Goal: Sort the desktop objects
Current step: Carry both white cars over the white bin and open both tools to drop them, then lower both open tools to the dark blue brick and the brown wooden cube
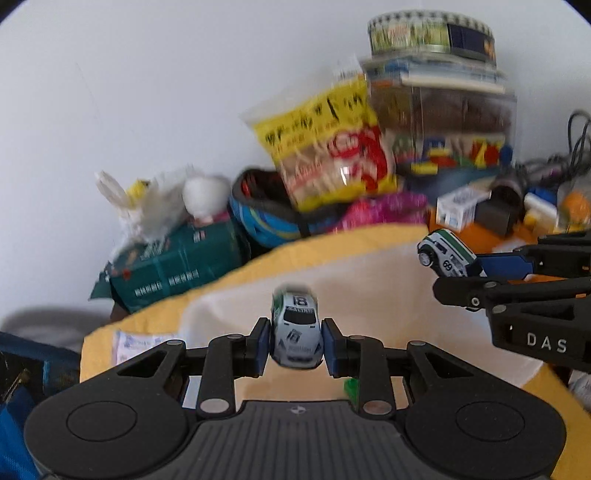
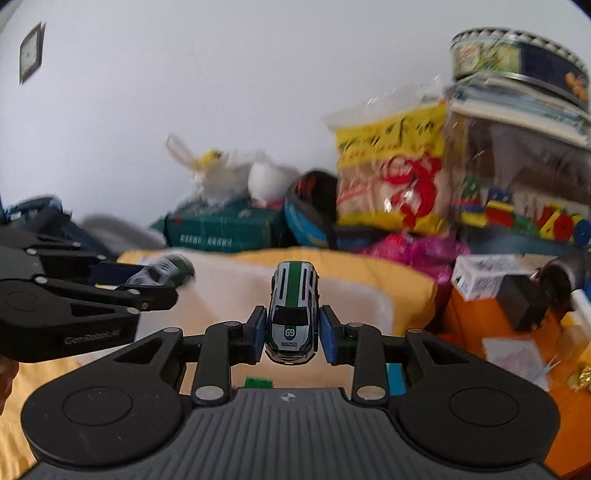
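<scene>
My left gripper (image 1: 295, 345) is shut on a white toy race car numbered 18 (image 1: 295, 332), held nose toward the camera above a cream and yellow cloth (image 1: 369, 277). My right gripper (image 2: 292, 334) is shut on a silver toy car with a green stripe and the number 69 (image 2: 293, 314). In the left wrist view the right gripper (image 1: 476, 264) reaches in from the right with the 69 car (image 1: 445, 254). The right wrist view shows the left gripper (image 2: 147, 278) coming in from the left with its blurred car (image 2: 166, 271).
Clutter lines the back wall: a yellow snack bag (image 1: 328, 147), a clear tub of coloured blocks (image 1: 450, 129) topped by a round tin (image 1: 428, 35), a green box (image 1: 173, 266), white plastic bags (image 1: 155, 199), a small white box (image 1: 458, 206). A small green block (image 2: 258, 382) lies under the right gripper.
</scene>
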`<state>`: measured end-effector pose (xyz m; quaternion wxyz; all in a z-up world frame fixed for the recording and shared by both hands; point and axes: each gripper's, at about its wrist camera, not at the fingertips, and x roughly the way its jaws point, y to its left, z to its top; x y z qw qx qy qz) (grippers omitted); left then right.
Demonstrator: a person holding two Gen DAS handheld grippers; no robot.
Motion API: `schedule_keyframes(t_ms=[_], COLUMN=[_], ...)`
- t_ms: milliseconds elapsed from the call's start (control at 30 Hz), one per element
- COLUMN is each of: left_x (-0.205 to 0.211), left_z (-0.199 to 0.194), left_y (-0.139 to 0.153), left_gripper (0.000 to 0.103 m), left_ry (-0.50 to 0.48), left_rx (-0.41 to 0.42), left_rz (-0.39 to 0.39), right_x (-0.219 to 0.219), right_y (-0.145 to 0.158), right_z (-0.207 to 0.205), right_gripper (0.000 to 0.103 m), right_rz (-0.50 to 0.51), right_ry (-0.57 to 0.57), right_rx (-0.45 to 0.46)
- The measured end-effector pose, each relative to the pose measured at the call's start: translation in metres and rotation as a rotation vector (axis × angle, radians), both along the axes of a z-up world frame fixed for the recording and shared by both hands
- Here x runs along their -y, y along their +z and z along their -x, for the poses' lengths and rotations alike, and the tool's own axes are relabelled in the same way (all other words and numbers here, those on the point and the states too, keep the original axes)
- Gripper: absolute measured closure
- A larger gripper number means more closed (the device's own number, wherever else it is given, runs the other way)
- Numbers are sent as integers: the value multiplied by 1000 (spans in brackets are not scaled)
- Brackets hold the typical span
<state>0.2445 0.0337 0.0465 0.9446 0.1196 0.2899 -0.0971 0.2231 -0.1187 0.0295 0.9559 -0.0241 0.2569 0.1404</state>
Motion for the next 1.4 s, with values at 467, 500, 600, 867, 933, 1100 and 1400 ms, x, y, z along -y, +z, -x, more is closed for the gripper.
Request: schedule_keyframes(t_ms=[467, 500, 600, 867, 933, 1100, 1400], left_x=[-21, -23, -26, -32, -34, -31, -32], left_z=[85, 97, 130, 179, 187, 195, 198], left_y=[18, 15, -3, -74, -84, -100, -107], left_gripper=[48, 45, 42, 42, 42, 50, 58], left_ry=[-8, -16, -20, 22, 25, 3, 1], left_rx=[46, 34, -12, -229, -256, -294, -315], left_rz=[78, 92, 86, 65, 84, 86, 89], right_x=[16, 17, 18, 9, 4, -14, -38], right_y=[10, 10, 6, -40, -54, -86, -88], right_z=[54, 64, 88, 144, 153, 167, 170], right_gripper=[44, 43, 41, 39, 40, 60, 76], right_rz=[-61, -61, -65, 50, 96, 216, 297], right_ry=[73, 93, 114, 245, 284, 335, 351], right_rx=[60, 68, 56, -89, -144, -245, -217])
